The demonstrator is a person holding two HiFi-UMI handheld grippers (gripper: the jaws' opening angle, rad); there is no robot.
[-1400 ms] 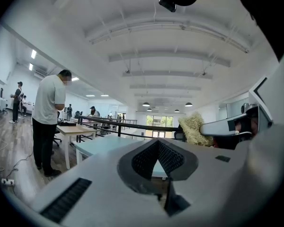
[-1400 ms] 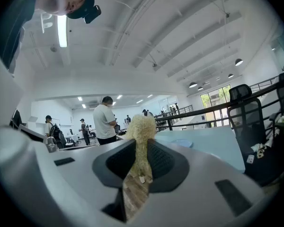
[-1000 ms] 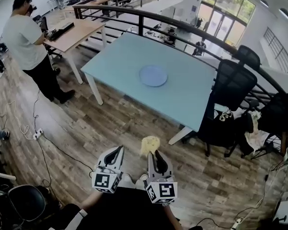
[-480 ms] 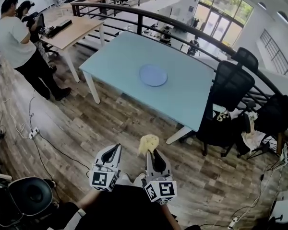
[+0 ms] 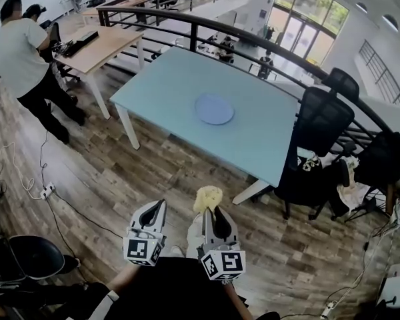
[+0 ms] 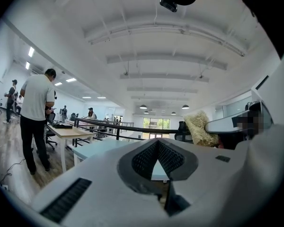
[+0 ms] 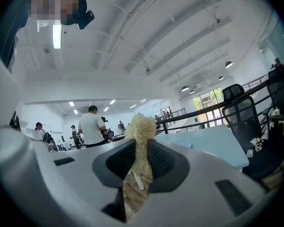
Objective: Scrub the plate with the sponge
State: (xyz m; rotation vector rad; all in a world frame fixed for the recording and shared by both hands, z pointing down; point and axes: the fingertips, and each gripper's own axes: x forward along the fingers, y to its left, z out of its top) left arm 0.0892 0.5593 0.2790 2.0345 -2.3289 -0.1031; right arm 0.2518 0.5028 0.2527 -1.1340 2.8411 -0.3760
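Head view: your forearms are cut off at the bottom edge. The lower part of the sponge point(image 5: 207, 197) is sunk between the right gripper's point(image 5: 212, 213) jaws, and only its frayed yellow top shows above the tips.

Right gripper view: the right gripper point(image 7: 139, 141) is clamped on the sponge point(image 7: 141, 126), which stands upright in the gap and sticks out past the tips.

Left gripper view: the left gripper point(image 6: 158, 148) has its jaw tips together with nothing between them. The sponge point(image 6: 199, 129) shows just off to its right.

The plate point(image 5: 214, 109) lies well ahead of both grippers, flat on the pale blue worktop point(image 5: 267, 132) and touching neither gripper. In the right gripper view the plate point(image 7: 182, 144) is only a small blue patch just right of the sponge, with no detail readable.
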